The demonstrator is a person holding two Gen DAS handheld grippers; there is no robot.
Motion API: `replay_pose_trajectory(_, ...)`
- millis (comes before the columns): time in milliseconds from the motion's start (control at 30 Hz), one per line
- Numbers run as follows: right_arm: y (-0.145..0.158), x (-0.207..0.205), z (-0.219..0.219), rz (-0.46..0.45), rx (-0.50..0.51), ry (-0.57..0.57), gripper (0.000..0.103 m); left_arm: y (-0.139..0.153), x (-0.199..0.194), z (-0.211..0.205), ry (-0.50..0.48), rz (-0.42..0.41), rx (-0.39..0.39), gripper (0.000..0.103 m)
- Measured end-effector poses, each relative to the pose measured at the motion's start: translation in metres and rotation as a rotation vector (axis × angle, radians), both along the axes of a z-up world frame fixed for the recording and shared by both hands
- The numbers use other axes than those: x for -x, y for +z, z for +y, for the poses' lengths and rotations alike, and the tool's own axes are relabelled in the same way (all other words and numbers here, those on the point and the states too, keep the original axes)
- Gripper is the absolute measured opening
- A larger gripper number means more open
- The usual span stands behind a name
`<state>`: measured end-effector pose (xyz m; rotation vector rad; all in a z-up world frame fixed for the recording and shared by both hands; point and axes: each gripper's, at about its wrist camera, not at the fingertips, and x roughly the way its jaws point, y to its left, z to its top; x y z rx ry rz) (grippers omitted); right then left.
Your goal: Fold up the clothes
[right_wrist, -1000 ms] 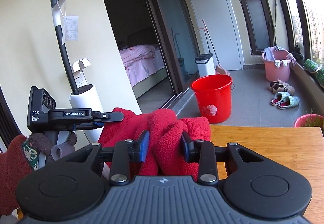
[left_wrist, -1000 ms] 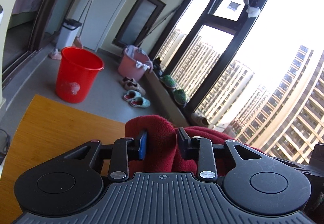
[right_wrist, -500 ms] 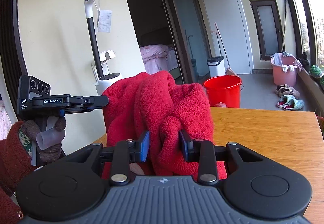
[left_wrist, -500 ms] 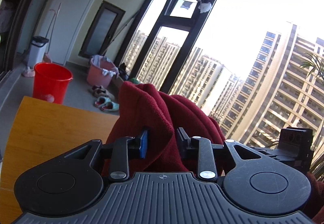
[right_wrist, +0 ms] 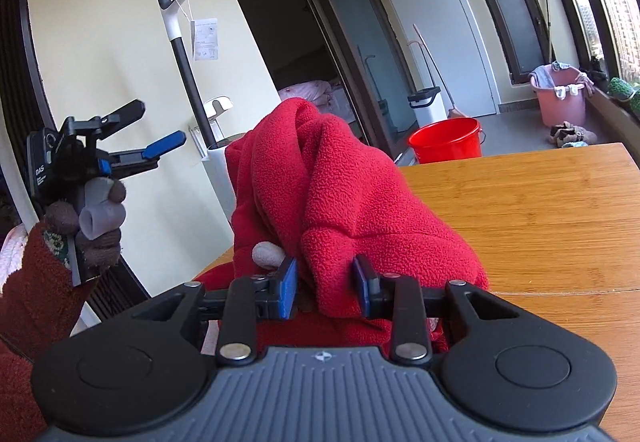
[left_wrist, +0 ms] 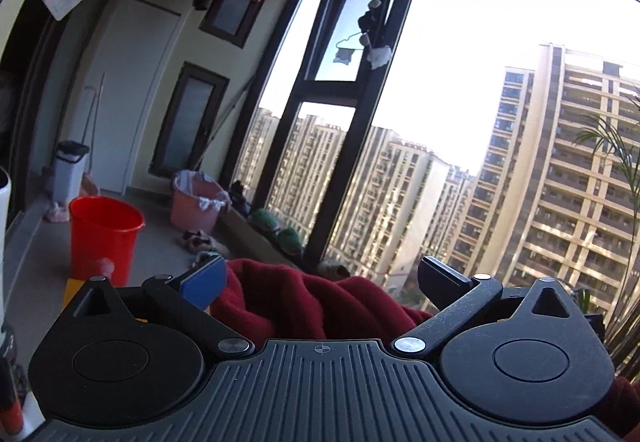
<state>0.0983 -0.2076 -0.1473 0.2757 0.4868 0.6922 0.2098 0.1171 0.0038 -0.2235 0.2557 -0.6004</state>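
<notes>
White letters reading "DAS" run along the black camera box (right_wrist: 42,172) of the gripper held up at left. The paper tag (right_wrist: 205,38) hanging from the vacuum handle beyond it carries print too small to read.

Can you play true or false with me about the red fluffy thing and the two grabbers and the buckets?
1. The right gripper is pinching the red fleece garment. True.
2. The left gripper is squeezing the fleece too. False: its jaws are opening, spread wide, with nothing pressed between them.
3. The red bucket stands on the wooden table. False: it stands on the floor beyond the table.
4. A pink bucket sits near the window. True.
5. The fleece lies flat and folded. False: it is bunched up in a tall heap.
</notes>
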Motion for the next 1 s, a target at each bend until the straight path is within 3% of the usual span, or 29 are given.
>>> replay_pose_trajectory(33, -0.002, -0.002, 0.001, -0.001, -0.006, -0.002, 0.028, -0.007, -0.019, -0.007, 0.019, 0.047, -0.022, 0.103)
replay_pose_trajectory(133, -0.005, -0.006, -0.002, -0.008, -0.038, -0.03, 0.026, -0.035, -0.072, -0.019, 0.014, 0.231, 0.018, 0.103)
replay_pose_trajectory(200, -0.007, -0.01, -0.004, -0.001, -0.064, -0.035, 0.026, -0.049, -0.08, -0.021, 0.014, 0.27, 0.071, 0.103)
replay_pose_trajectory(267, -0.008, -0.012, -0.005, 0.003, -0.066, -0.026, 0.026, -0.055, -0.079, -0.021, 0.043, 0.267, 0.071, 0.102)
replay_pose_trajectory(300, -0.008, -0.012, -0.005, 0.003, -0.06, -0.019, 0.026, -0.057, -0.078, -0.021, 0.06, 0.263, 0.062, 0.092)
replay_pose_trajectory(333, -0.006, -0.012, -0.005, 0.001, -0.053, -0.018, 0.026, -0.057, -0.075, -0.021, 0.085, 0.26, 0.037, 0.064)
replay_pose_trajectory(367, -0.004, -0.012, -0.005, -0.002, -0.046, -0.02, 0.026, -0.056, -0.072, -0.019, 0.109, 0.26, 0.014, 0.051)
replay_pose_trajectory(433, 0.0, -0.012, -0.006, -0.007, -0.032, -0.022, 0.026, -0.056, -0.06, -0.01, 0.114, 0.246, 0.024, 0.039)
replay_pose_trajectory(633, 0.005, -0.005, -0.012, -0.005, 0.001, -0.02, 0.026, -0.046, -0.007, -0.009, 0.096, 0.146, 0.034, 0.029)
replay_pose_trajectory(767, 0.018, 0.006, -0.019, -0.033, 0.057, -0.04, 0.026, -0.042, 0.026, -0.012, 0.078, 0.103, 0.035, 0.028)
replay_pose_trajectory(833, 0.04, 0.009, -0.018, -0.09, 0.097, -0.066, 0.037, -0.042, 0.039, -0.013, 0.071, 0.082, 0.012, 0.028)
replay_pose_trajectory(900, 0.071, 0.01, -0.013, -0.199, 0.154, -0.071, 0.073, -0.043, 0.049, -0.017, 0.065, 0.073, -0.009, 0.028)
replay_pose_trajectory(1000, 0.111, -0.003, 0.014, -0.326, 0.256, 0.01, 0.083, -0.047, 0.054, -0.018, 0.07, 0.081, -0.031, 0.027)
